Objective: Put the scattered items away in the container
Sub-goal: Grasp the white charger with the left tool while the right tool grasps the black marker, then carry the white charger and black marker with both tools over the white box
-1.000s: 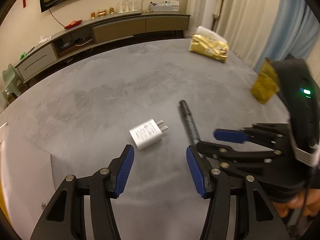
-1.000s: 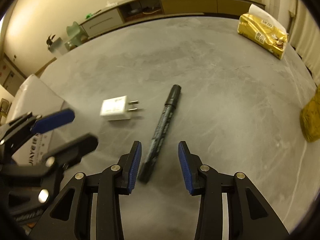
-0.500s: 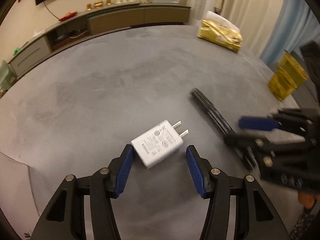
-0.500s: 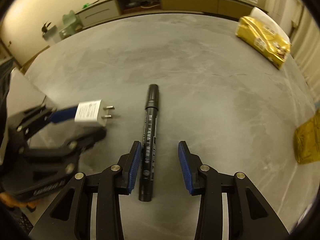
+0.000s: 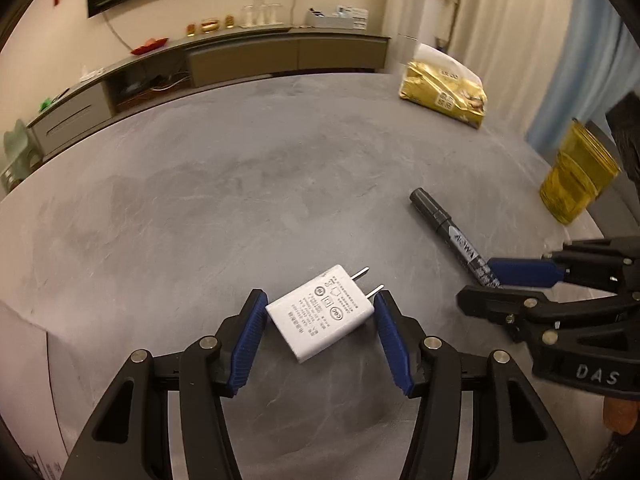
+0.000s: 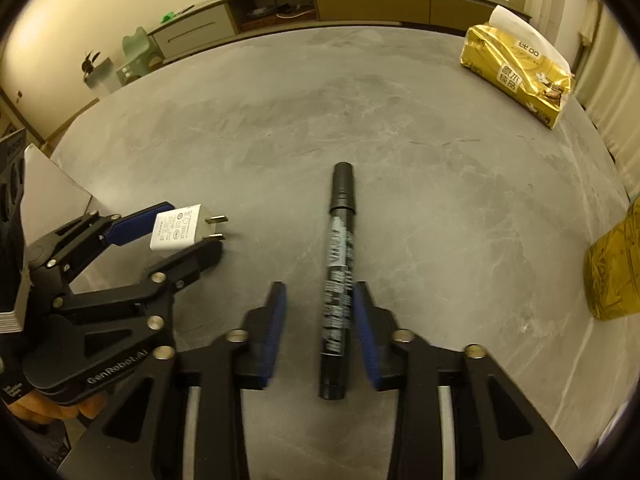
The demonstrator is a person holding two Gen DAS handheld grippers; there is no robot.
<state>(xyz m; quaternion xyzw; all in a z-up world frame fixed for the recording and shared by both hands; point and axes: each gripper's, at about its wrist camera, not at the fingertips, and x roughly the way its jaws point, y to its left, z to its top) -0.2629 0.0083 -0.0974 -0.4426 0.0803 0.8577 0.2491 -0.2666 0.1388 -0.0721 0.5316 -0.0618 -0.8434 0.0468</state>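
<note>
You've got both grippers spread wide and straddling their targets on the grey table (image 5: 240,168), left gripper (image 5: 318,330) around the white charger (image 5: 320,314), right gripper (image 6: 318,320) along the black marker (image 6: 338,276), so each just needs a squeeze, though neither view clearly shows the container.

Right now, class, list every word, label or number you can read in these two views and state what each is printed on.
"DAS" on the right gripper body, left wrist view.
"GenRobot.AI" on the left gripper body, right wrist view.
White charger: certification symbols and small print, too small to read.
Black marker: white lettering, blurred.
Gold tissue pack: Chinese characters, not legible enough to quote.
White box at the edge: print cut off.
</note>
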